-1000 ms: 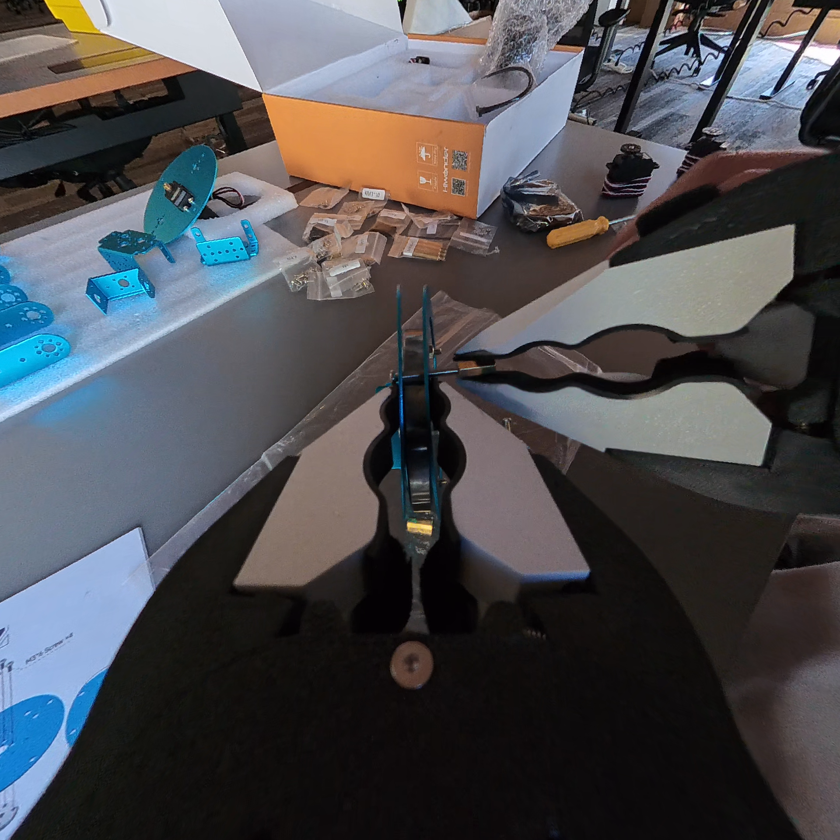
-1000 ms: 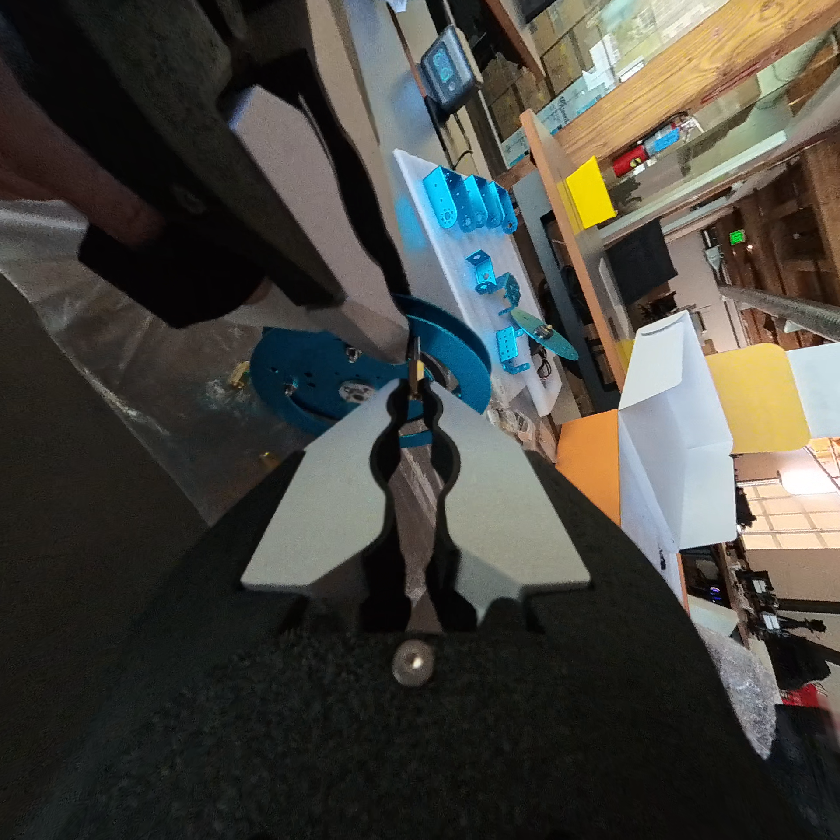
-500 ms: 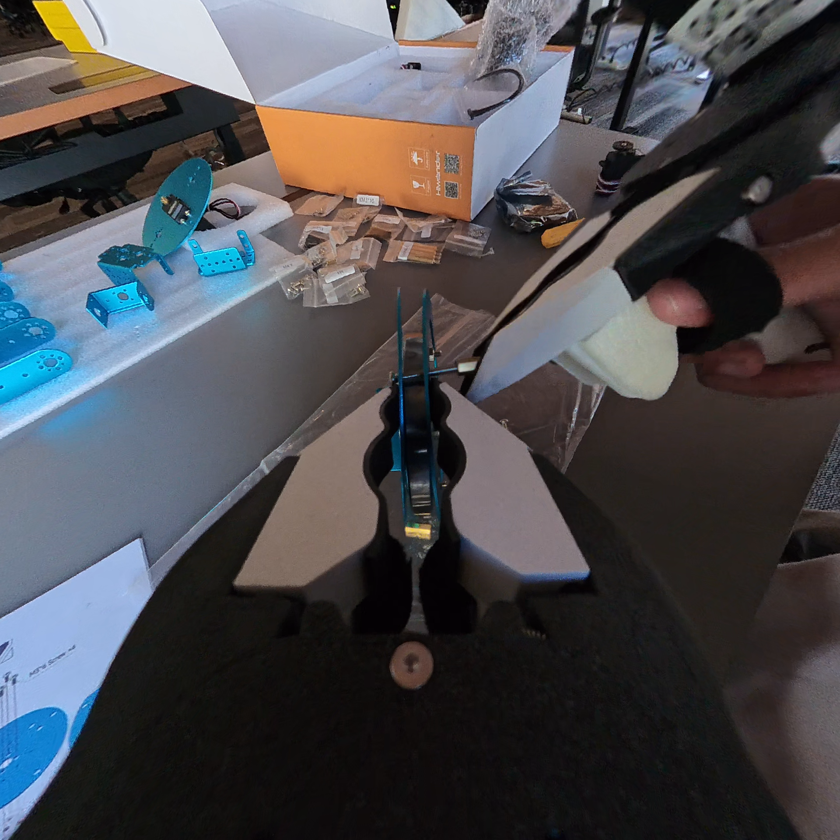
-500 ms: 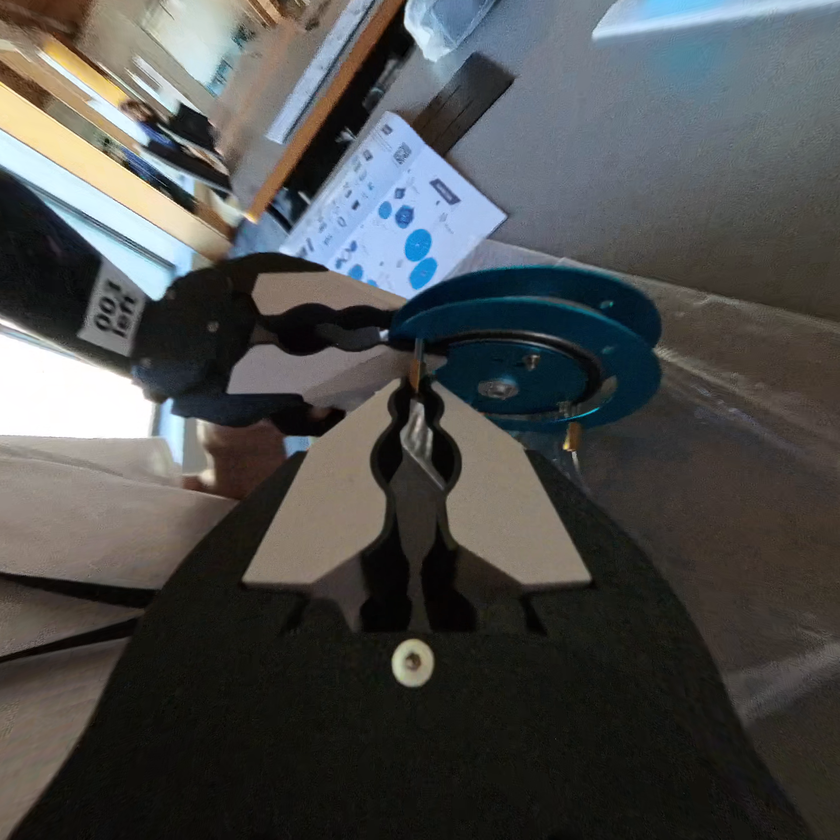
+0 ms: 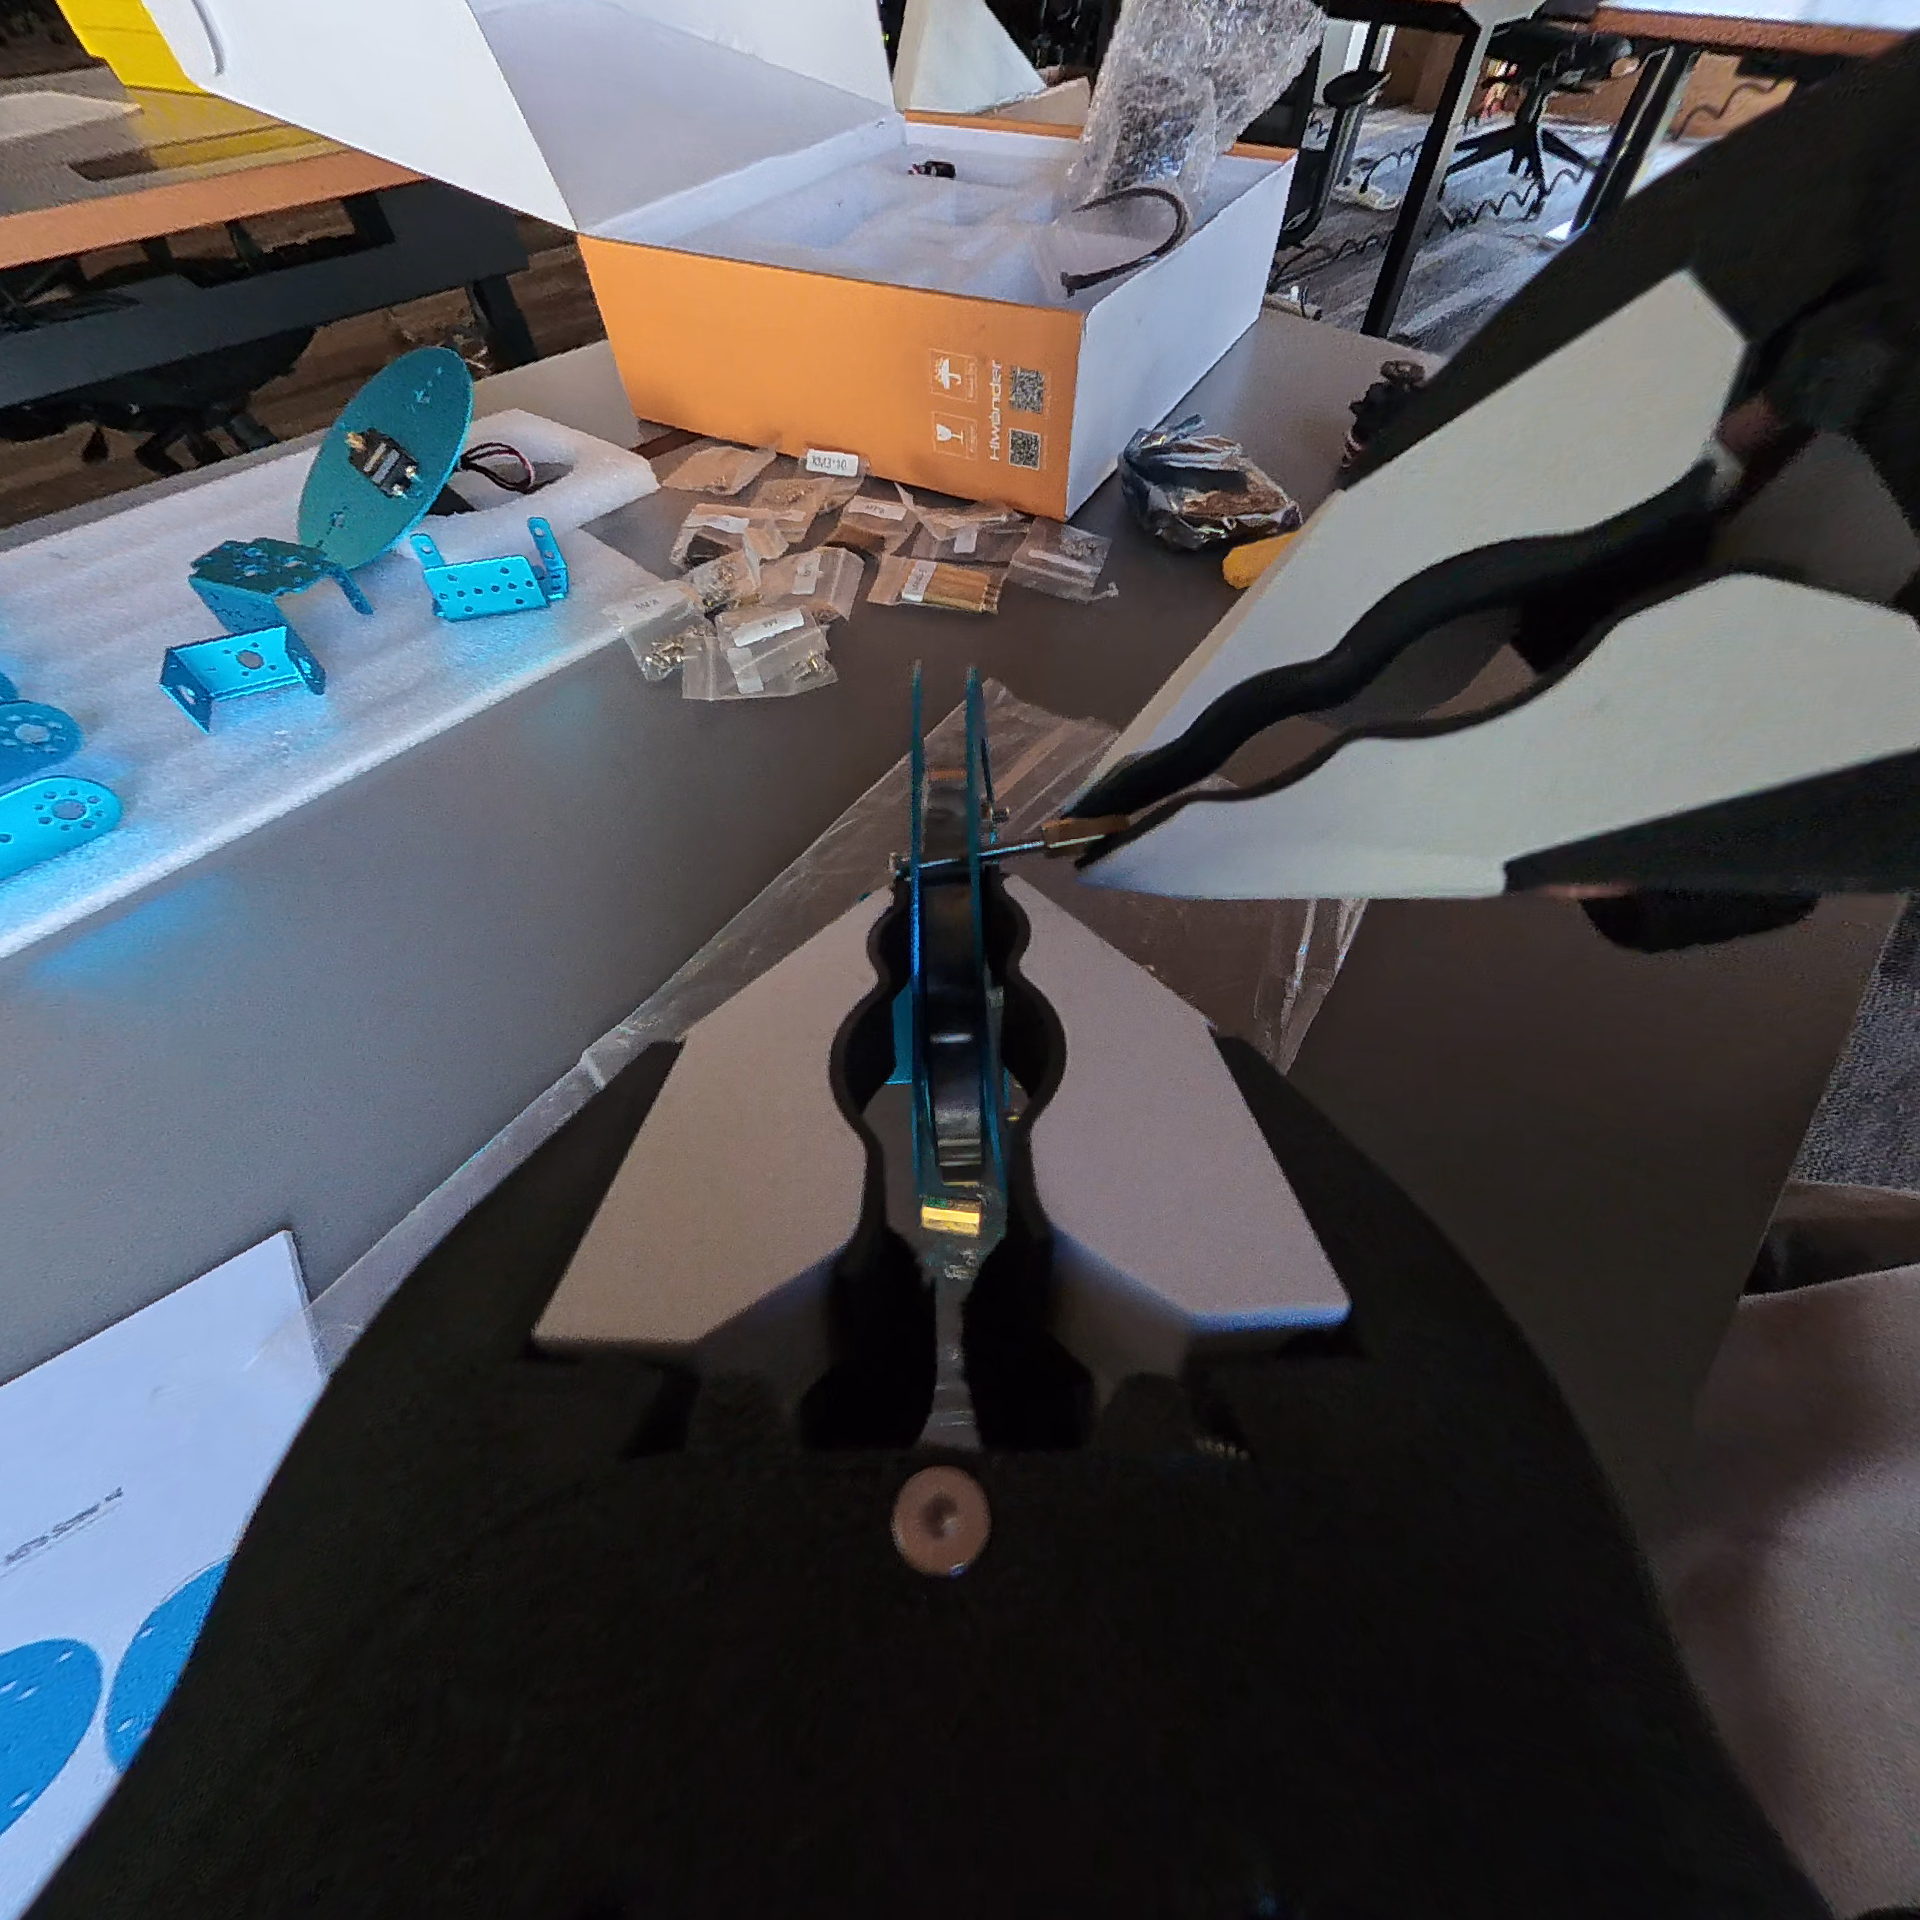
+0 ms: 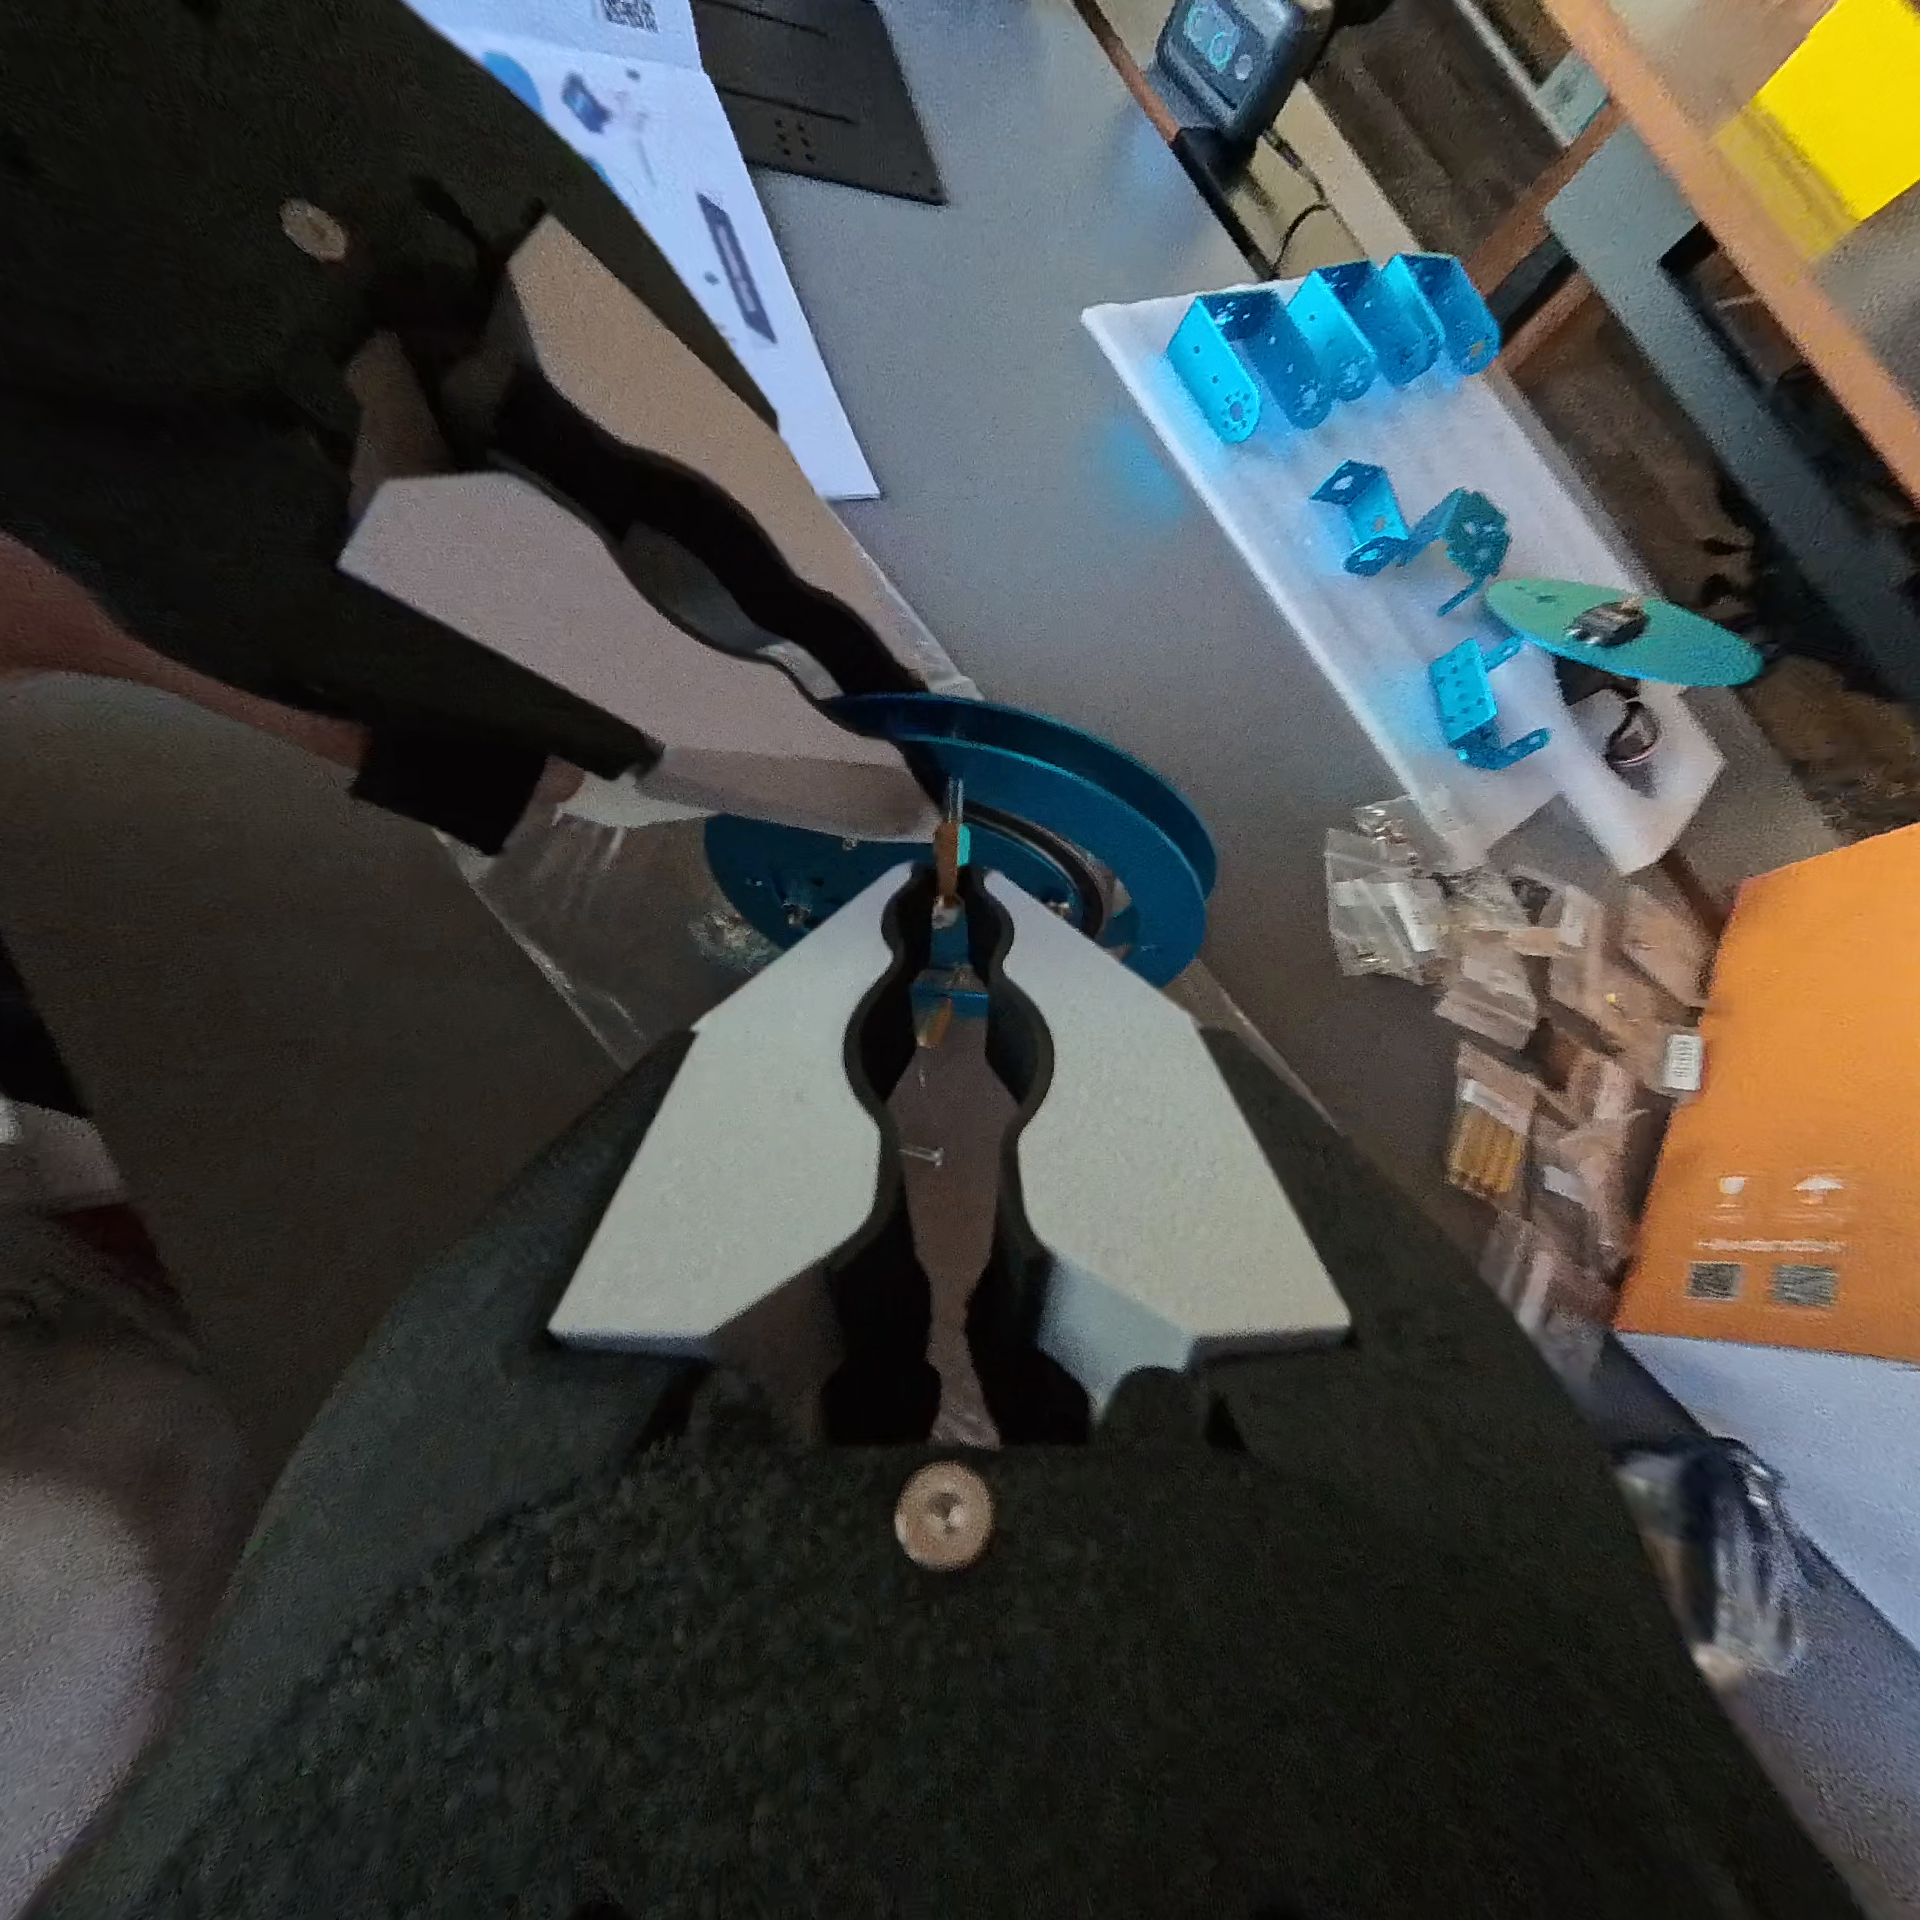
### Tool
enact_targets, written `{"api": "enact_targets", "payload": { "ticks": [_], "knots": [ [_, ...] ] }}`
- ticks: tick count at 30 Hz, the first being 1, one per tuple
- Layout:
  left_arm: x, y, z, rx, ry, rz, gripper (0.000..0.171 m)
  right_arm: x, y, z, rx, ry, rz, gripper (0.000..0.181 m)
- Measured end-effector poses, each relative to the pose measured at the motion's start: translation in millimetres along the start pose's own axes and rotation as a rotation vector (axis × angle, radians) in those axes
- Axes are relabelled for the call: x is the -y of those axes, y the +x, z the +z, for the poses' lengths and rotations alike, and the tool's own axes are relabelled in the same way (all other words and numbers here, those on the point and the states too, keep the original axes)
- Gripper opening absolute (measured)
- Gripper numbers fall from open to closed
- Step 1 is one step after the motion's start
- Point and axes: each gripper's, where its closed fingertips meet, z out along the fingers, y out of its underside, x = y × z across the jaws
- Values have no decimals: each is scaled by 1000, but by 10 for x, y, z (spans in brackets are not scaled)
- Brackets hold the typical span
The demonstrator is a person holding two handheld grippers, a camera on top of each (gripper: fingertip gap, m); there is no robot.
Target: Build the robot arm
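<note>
Left gripper: the left gripper (image 5: 945,935) is clenched on the rim of a pair of blue discs (image 5: 943,790), holding them edge-on and upright above the table (image 5: 644,831). In the right wrist view it comes in from 10 o'clock (image 6: 883,727).

Discs: two round blue plates (image 6: 1081,821), parallel and close together, with a dark ring between them; a thin screw (image 5: 966,854) runs across through both.

Right gripper: the right gripper (image 5: 1075,836) comes in from 3 o'clock in the left wrist view, its tips pinched on a small brass post (image 5: 1081,829) at the end of that screw. In its own view (image 6: 945,883) the post (image 6: 945,847) stands right at the tips, touching the edge of the discs.

Below: a clear plastic bag (image 5: 1039,727) on the table, another blue plate (image 6: 790,873) lying on it.

Around: at 11 o'clock a white foam sheet (image 5: 312,727) with blue brackets (image 5: 488,582); at 12 o'clock small bags of hardware (image 5: 810,582) and an open orange-and-white box (image 5: 831,353); at 8 o'clock a printed sheet (image 5: 135,1455).

Risk: I reckon the post is gripped only at the very tips, so a small twist or tilt could pop it free, and it would drop among the plastic. If the left gripper's hold wavers, the discs could swing and bend the screw out of line.
</note>
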Motion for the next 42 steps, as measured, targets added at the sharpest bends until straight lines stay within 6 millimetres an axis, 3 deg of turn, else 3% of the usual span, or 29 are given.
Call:
{"api": "enact_targets", "payload": {
  "ticks": [3, 13, 16, 23, 28, 32, 38, 42],
  "knots": [
    [0, -4, -7, -1, 1, 22, 13, -4, -1, 5, 75, 8, 61, 5],
    [-27, -27, -53, 4, -77, 16, 19, -3, -2, 55, 118, 22, 6, 5],
    [7, -130, -112, 79, -66, -12, 39, -8, 15, 59, 113, 13, 10, 5],
    [86, -84, -100, 37, -39, 66, 38, -40, 1, 52, 117, 5, -24, 5],
    [73, 15, -63, -32, -57, 76, 23, -70, 21, 53, 110, 11, -40, 5],
    [78, 16, -49, -3, -48, 109, 21, -80, 43, 48, 105, 35, -99, 5],
    [59, 9, -35, 5, -53, 103, 16, -91, 67, 48, 126, 67, -33, 5],
    [52, 23, -19, 9, -60, 107, 16, -121, 72, 58, 18, 48, -164, 9]
  ]
}}
